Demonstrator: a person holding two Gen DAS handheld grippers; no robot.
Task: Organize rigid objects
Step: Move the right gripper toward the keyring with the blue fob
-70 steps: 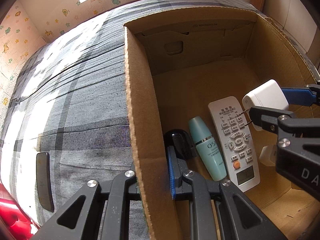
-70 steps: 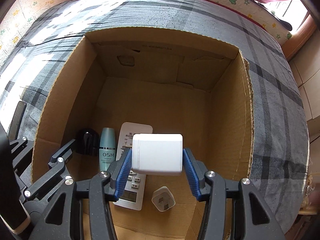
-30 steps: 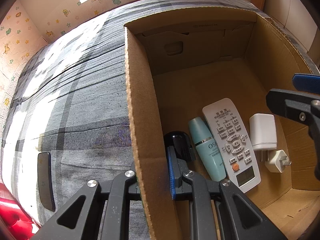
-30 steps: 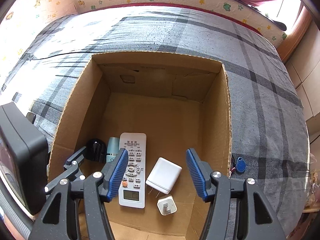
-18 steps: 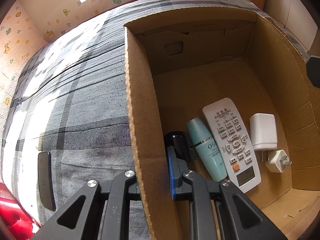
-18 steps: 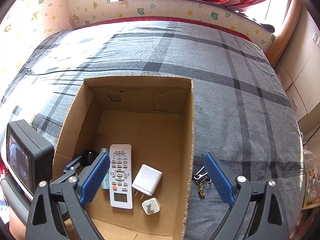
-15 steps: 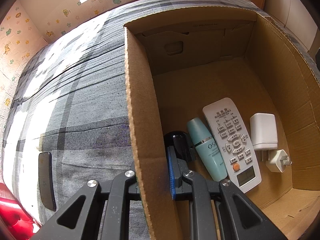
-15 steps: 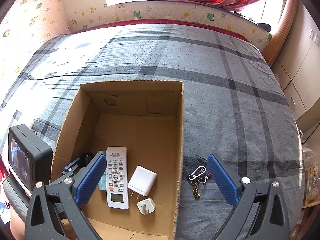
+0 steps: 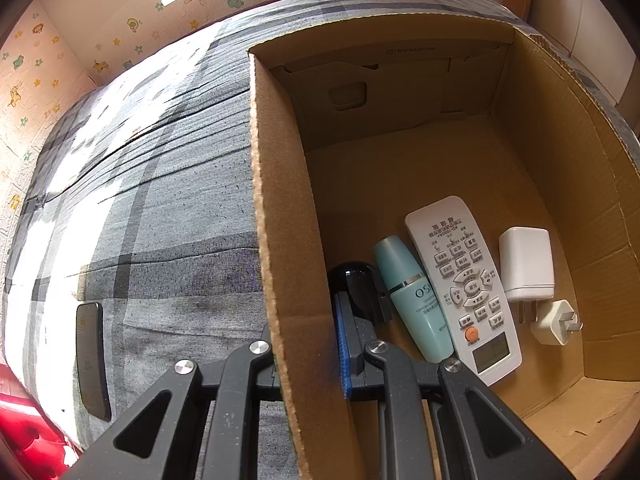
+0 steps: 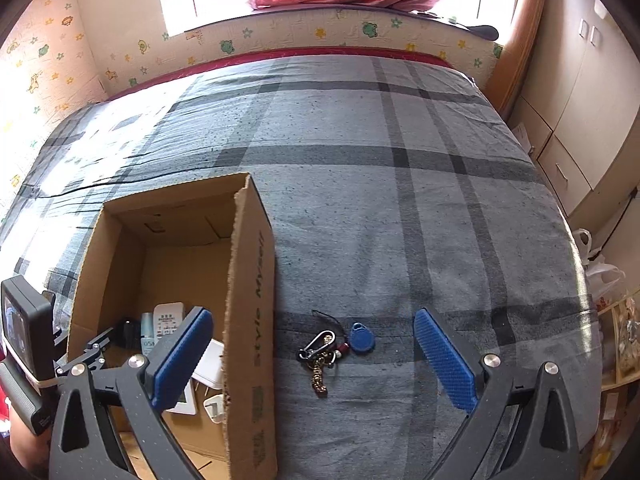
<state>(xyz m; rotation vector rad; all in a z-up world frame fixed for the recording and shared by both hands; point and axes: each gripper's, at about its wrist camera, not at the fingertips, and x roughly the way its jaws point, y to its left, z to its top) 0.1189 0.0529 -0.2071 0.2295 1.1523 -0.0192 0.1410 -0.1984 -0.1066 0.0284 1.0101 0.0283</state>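
Note:
My left gripper [image 9: 306, 344] is shut on the left wall of the cardboard box [image 9: 280, 216], one finger inside and one outside. Inside the box lie a black object [image 9: 356, 284], a teal bottle [image 9: 412, 296], a white remote [image 9: 464, 284], a white charger [image 9: 526, 262] and a small white plug [image 9: 554, 322]. My right gripper [image 10: 316, 358] is wide open and empty above the bed, right of the box [image 10: 250, 320]. A key bunch [image 10: 320, 356] with a blue fob [image 10: 361, 338] lies on the bedsheet between its fingers.
A black phone [image 9: 92, 360] lies on the grey plaid bedsheet [image 10: 400, 200] left of the box. A padded wall borders the bed at the back. Cabinets [image 10: 580, 120] stand to the right.
My right gripper let go of the white charger, which now lies in the box beside the remote. It opened wide, rose and moved right, over the keys. My left gripper has not moved.

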